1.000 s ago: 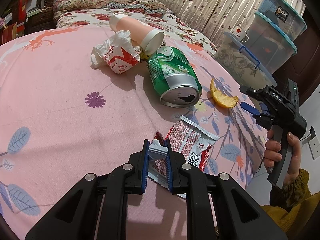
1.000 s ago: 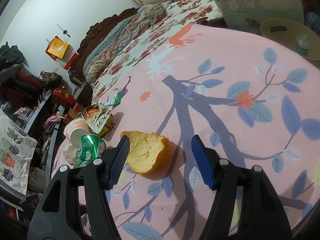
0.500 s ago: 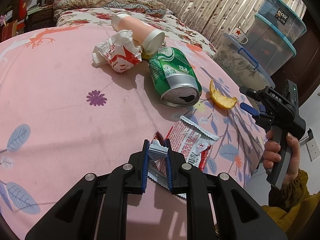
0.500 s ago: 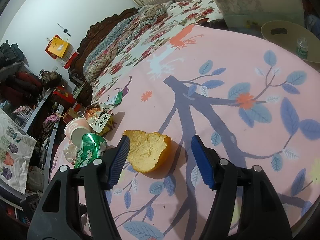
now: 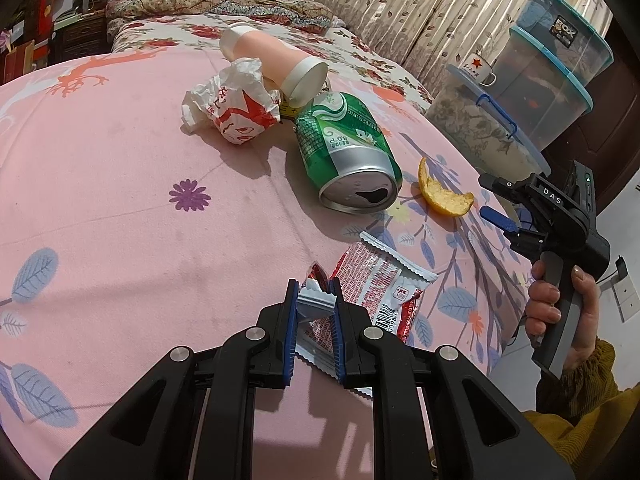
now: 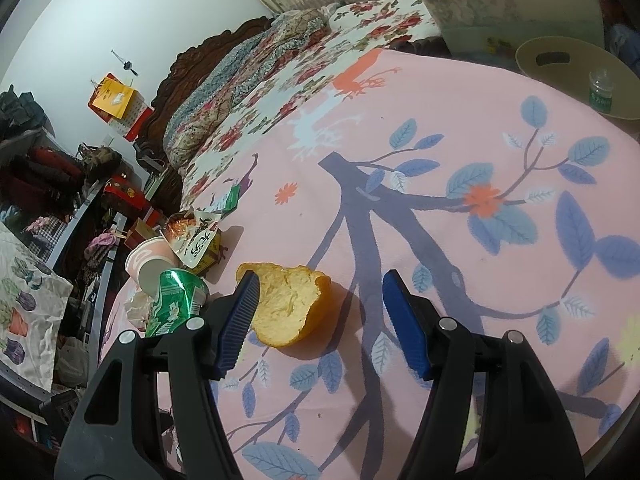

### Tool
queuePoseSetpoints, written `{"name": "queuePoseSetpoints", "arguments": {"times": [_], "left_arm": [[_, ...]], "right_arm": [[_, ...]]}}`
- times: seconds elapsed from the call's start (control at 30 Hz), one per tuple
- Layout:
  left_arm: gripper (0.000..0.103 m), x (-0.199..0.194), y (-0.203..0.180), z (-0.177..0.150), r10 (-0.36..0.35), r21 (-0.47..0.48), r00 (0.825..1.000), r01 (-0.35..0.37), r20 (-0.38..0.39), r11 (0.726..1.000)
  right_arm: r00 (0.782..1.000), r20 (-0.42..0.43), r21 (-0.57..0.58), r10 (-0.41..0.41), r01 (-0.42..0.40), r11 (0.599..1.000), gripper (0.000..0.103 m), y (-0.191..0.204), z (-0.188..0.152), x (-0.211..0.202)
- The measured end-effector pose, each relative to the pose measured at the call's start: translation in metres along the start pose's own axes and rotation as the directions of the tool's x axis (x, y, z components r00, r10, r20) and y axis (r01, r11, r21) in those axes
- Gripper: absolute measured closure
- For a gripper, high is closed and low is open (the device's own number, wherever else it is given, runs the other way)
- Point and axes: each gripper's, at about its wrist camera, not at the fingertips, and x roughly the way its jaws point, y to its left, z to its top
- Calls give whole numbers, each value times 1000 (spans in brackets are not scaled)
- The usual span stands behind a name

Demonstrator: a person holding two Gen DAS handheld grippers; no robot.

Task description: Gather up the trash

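Left gripper [image 5: 314,320]: jaws clamped on the torn near end of the wrapper [image 5: 376,292], which lies flat on the pink cloth [image 5: 120,200]. The pinch sits on the crumpled silver corner, probably because that raised edge gives the only purchase on a flat film.

Right gripper [image 6: 320,320]: jaws wide, nothing held. They straddle the peel [image 6: 290,304], which lies cup-side up on the cloth; the left pad is just beside or touching its left rim, the right pad stands apart. This reads as a pose set for closing on the peel.

Other trash, all on the cloth:
1. Can [image 5: 344,156], on its side, mouth toward the near edge, between wrapper and cup.
2. Cup [image 5: 276,68], on its side, far of the can and touching it.
3. Paper [image 5: 232,108], crumpled, left of the can.

Edges and room: the peel and wrapper lie near the right edge of the cloth, where the hand [image 5: 560,304] holds the right gripper off the side. Open cloth lies left and near of the wrapper, so a lift there looks unobstructed. The can sits near the peel's left; closing should stay clear of it.
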Motion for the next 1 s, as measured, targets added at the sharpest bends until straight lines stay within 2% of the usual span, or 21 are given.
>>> {"name": "queuePoseSetpoints", "arguments": {"times": [0.27, 0.43, 0.57, 0.63, 0.67, 0.7, 0.73, 0.77, 0.83, 0.87, 0.9, 0.97, 1.0], "left_arm": [[90, 0, -5, 0, 5, 4, 1000, -5, 12, 1000], [90, -5, -5, -1, 8, -8, 1000, -8, 12, 1000], [88, -7, -12, -3, 33, 4, 999, -33, 17, 999], [78, -9, -16, -3, 39, 14, 999, -40, 23, 999], [65, -10, -16, -2, 43, 16, 999, -44, 27, 999], [45, -11, -17, -2, 54, 17, 998, -54, 31, 998], [37, -13, -17, -2, 62, 16, 997, -63, 39, 998], [34, -15, -18, -2, 63, 18, 997, -64, 51, 998], [33, -17, -20, -1, 54, 25, 997, -56, 59, 998], [28, -16, -23, -1, 52, 31, 997, -54, 56, 998], [17, -15, -25, 0, 52, 36, 997, -54, 51, 998], [10, -12, -30, -1, 56, 56, 998, -58, 36, 997], [9, -10, -32, -1, 57, 71, 998, -59, 26, 996]], "right_arm": [[1000, 4, 1, 25, -25, 1000, 37, -4, -1, -4], [998, -2, -36, 70, -70, 997, 31, 3, -4, -5], [997, 3, -50, 81, -80, 996, 31, 7, -5, -7], [997, 23, -57, 72, -70, 996, 31, 6, -5, -10], [997, 32, -61, 68, -66, 996, 31, 7, -5, -12], [997, 43, -66, 66, -63, 996, 31, 8, -5, -14], [996, 57, -77, 66, -62, 995, 31, 9, -5, -18], [996, 65, -89, 67, -61, 994, 31, 11, -5, -20], [995, 78, -120, 64, -54, 991, 31, 15, -5, -24], [995, 82, -135, 62, -51, 990, 31, 17, -5, -26], [995, 83, -144, 62, -49, 988, 32, 19, -6, -26], [995, 77, -142, 65, -53, 988, 32, 18, -7, -25], [995, 73, -133, 64, -54, 990, 32, 16, -7, -25]]}}
